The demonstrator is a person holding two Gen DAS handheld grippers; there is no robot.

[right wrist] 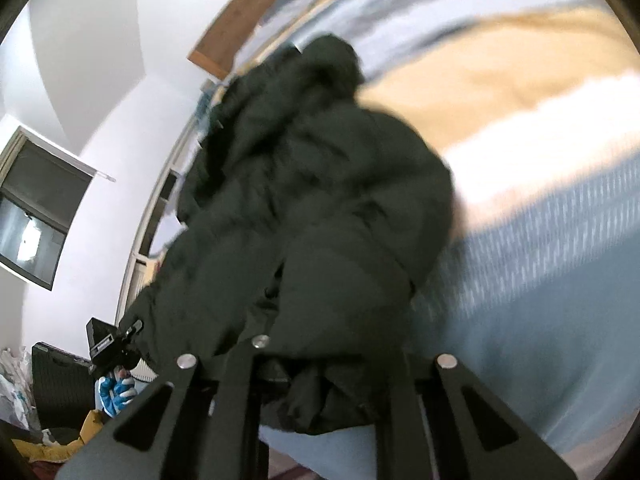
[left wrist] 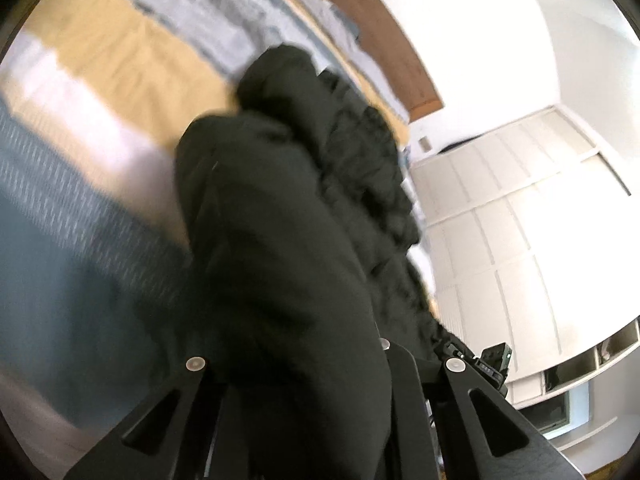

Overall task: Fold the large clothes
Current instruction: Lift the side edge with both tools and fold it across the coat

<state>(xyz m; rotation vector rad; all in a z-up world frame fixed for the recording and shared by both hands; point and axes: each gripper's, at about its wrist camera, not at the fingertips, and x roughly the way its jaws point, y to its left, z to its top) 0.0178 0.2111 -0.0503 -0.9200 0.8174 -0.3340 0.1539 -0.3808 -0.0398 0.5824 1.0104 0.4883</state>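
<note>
Striped bedding [left wrist: 100, 92] in blue, yellow and white is spread over the bed, with white cupboards [left wrist: 520, 220] behind. A big dark puffy jacket [left wrist: 280, 220] is held up above the bed at its near edge. The left gripper [left wrist: 304, 400] is closed tight on the jacket's cloth, and the jaws of the right gripper [right wrist: 320, 392] are closed tight on it too. A fold seems to be just starting. Next, the held edge probably needs to be carried over the rest of the jacket and laid down flat.
</note>
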